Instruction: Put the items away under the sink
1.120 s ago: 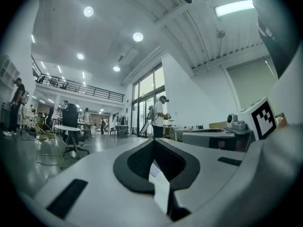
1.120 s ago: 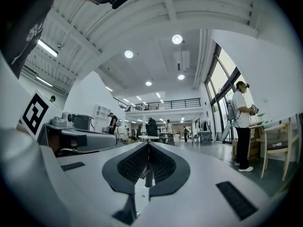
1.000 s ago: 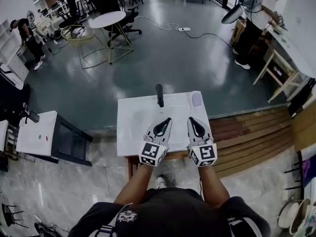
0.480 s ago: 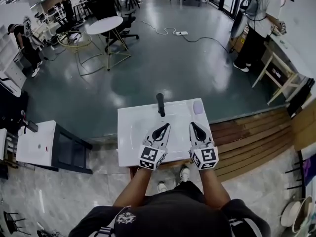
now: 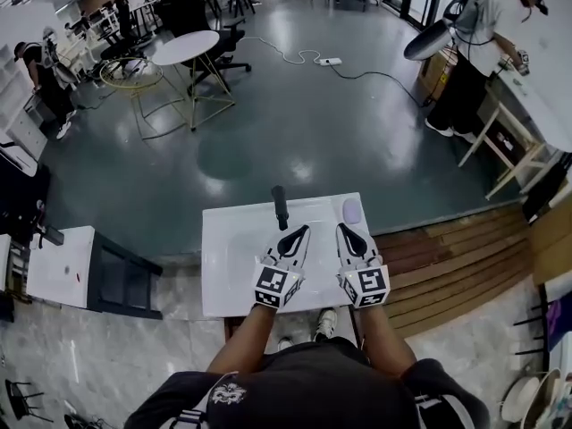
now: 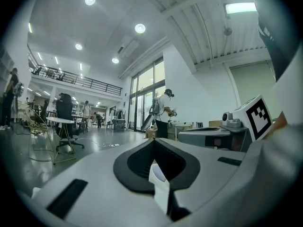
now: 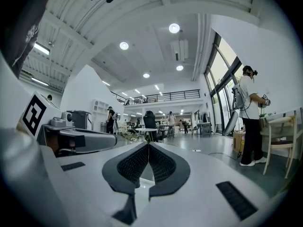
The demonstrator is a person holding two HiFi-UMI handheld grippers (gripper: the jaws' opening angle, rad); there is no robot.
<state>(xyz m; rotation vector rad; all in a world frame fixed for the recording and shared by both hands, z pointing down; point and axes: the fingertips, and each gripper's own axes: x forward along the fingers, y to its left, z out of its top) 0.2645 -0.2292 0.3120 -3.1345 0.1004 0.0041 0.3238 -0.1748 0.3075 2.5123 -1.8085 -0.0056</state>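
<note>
A white sink (image 5: 223,280) stands in front of me, with a black faucet (image 5: 280,206) at its back edge and a small lilac item (image 5: 352,210) on its back right corner. Over the basin's front half my left gripper (image 5: 298,231) and right gripper (image 5: 348,230) are held side by side, pointing away from me. Both are shut with nothing between the jaws. The left gripper view shows the closed jaws of the left gripper (image 6: 154,141) aimed at the open room. The right gripper (image 7: 148,145) shows the same in its own view. The space under the sink is hidden.
A wooden deck (image 5: 447,257) lies right of the sink, and a white cabinet (image 5: 58,266) stands to the left. Beyond are a round table (image 5: 186,47), a cable (image 5: 331,61) on the floor and a person (image 5: 478,43) at a bench far right.
Both grippers stay shut and side by side over the sink. The head view has shifted, so the sink sits slightly further left. The feet below the sink have moved.
</note>
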